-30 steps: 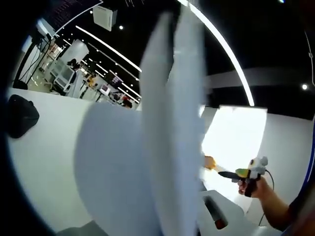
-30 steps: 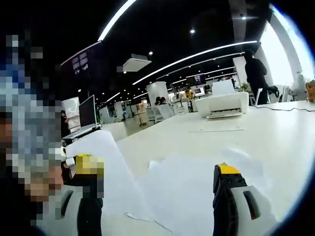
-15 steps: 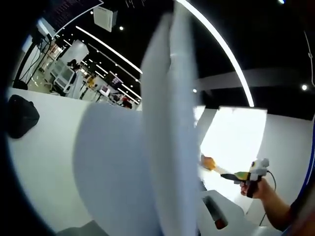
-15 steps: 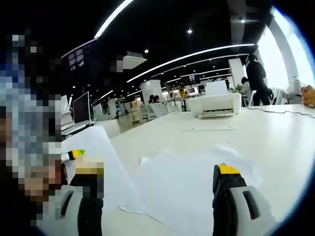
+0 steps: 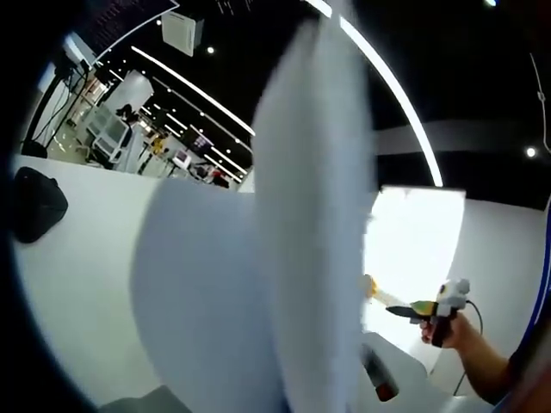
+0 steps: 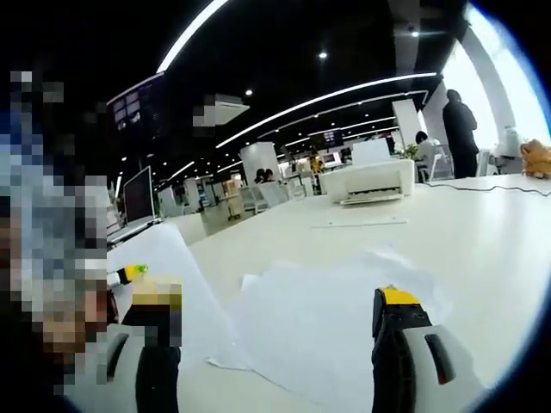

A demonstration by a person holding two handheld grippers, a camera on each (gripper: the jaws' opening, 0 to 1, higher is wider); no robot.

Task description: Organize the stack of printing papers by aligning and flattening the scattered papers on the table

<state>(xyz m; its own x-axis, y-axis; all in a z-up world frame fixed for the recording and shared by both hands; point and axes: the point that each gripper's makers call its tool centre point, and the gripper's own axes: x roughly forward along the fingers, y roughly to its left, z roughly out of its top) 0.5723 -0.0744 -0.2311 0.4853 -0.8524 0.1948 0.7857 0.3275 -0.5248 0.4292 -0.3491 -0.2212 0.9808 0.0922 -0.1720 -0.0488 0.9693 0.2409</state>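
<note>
White printing papers [image 5: 301, 258] stand on edge right in front of the left gripper view, rising from between my left gripper's jaws, which are shut on them. One finger [image 5: 377, 383] shows at the bottom right; the rest is hidden by the sheets. A hand holds my right gripper [image 5: 411, 306] to the right, over the white table [image 5: 77, 284]. In the right gripper view, my right gripper [image 6: 275, 344] is open above scattered, overlapping sheets [image 6: 336, 310] lying on the table. The left gripper [image 6: 129, 274] shows at the left edge with a curved sheet [image 6: 176, 284].
A black bag [image 5: 34, 202] lies on the table at the far left. A white printer [image 6: 372, 181] sits at the table's far end with a single sheet [image 6: 357, 224] before it and a cable [image 6: 491, 185] to the right. A monitor [image 6: 138, 196] and people stand beyond.
The held sheets have swung to the right in the left gripper view and now cover more of the bright area. The right gripper has tilted slightly; the papers on the table lie as before.
</note>
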